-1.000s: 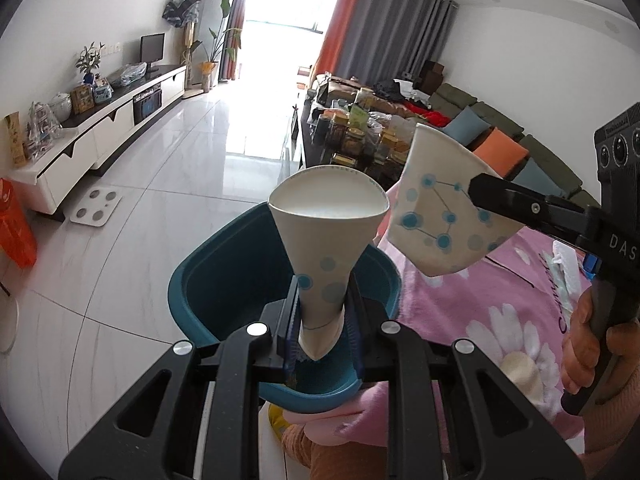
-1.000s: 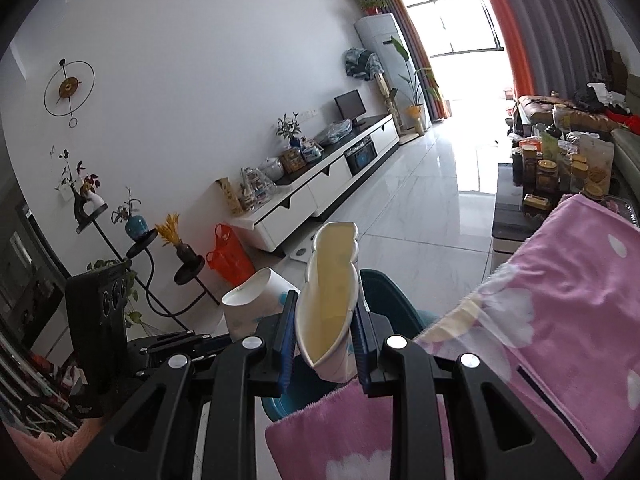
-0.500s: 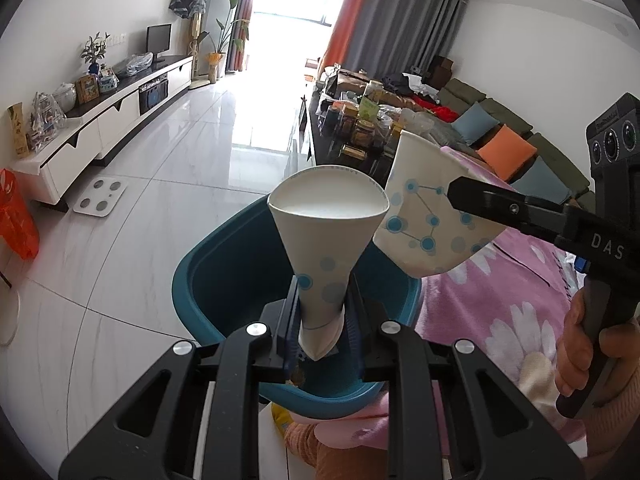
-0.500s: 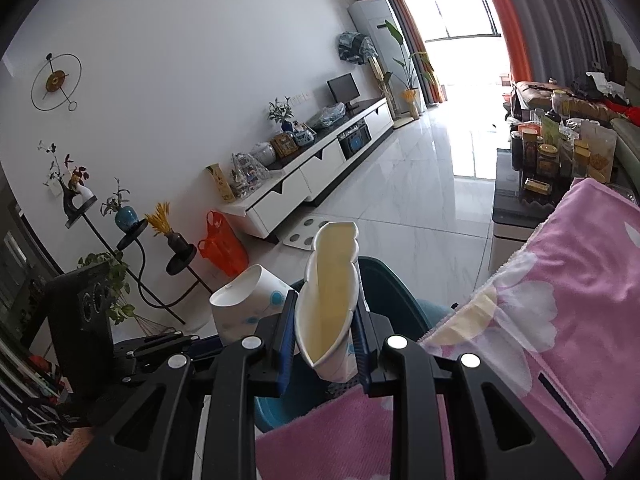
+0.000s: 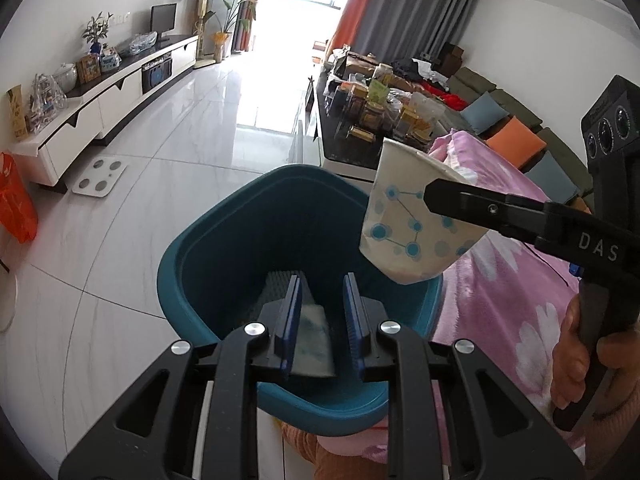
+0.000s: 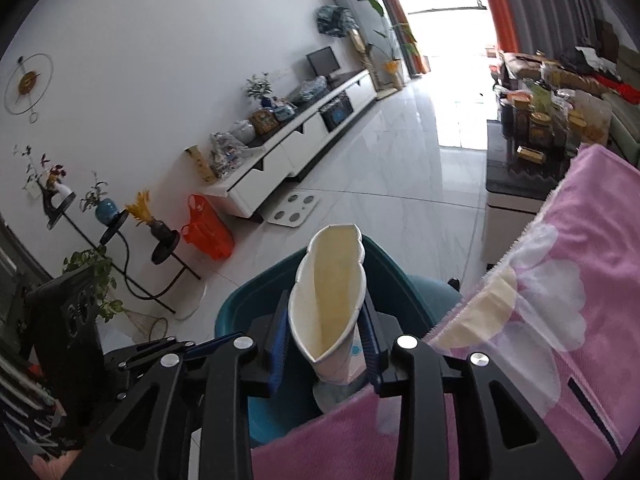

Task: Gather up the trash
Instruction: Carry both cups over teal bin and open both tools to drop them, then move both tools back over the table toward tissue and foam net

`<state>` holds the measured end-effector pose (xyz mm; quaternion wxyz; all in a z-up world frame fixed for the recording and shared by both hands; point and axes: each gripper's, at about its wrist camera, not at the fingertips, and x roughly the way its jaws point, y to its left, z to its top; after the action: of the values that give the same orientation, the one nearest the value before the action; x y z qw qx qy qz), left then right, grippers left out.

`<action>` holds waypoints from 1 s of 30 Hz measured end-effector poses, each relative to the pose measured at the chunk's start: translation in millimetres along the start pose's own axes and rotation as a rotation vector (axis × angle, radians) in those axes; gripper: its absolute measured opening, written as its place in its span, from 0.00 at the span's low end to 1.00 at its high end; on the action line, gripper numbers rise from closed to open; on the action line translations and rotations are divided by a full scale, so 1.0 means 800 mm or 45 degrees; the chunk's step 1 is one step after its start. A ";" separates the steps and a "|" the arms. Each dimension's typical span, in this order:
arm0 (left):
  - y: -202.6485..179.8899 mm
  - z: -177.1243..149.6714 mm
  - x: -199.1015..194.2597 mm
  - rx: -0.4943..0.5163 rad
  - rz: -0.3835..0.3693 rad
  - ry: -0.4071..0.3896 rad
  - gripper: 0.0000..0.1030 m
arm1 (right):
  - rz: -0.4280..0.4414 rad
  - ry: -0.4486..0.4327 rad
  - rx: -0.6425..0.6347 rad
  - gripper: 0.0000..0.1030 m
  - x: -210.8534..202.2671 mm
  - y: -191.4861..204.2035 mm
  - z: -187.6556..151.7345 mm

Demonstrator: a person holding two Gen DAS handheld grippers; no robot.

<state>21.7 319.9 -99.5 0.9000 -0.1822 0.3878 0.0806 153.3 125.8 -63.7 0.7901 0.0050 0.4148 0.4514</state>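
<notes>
White floor tiles surround the teal bin. Left gripper hangs parted and empty over it; a cup lies inside. Right gripper squeezes a paper cup at the rim, to release next. Only the left view shows the dropped cup clearly.

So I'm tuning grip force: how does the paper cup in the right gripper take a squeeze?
The paper cup looks thin and soft: its rim is already pinched narrow. Probably light too. The right gripper likely needs little force.
</notes>
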 end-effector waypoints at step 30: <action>-0.239 -0.039 -0.040 0.457 -0.516 -0.065 0.54 | -0.224 -0.388 0.124 0.43 -0.285 -0.086 -0.093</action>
<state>33.6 131.3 -45.4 0.9252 -0.0914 0.3286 -0.1665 96.5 -105.6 9.3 0.8789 0.0754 0.3107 0.3540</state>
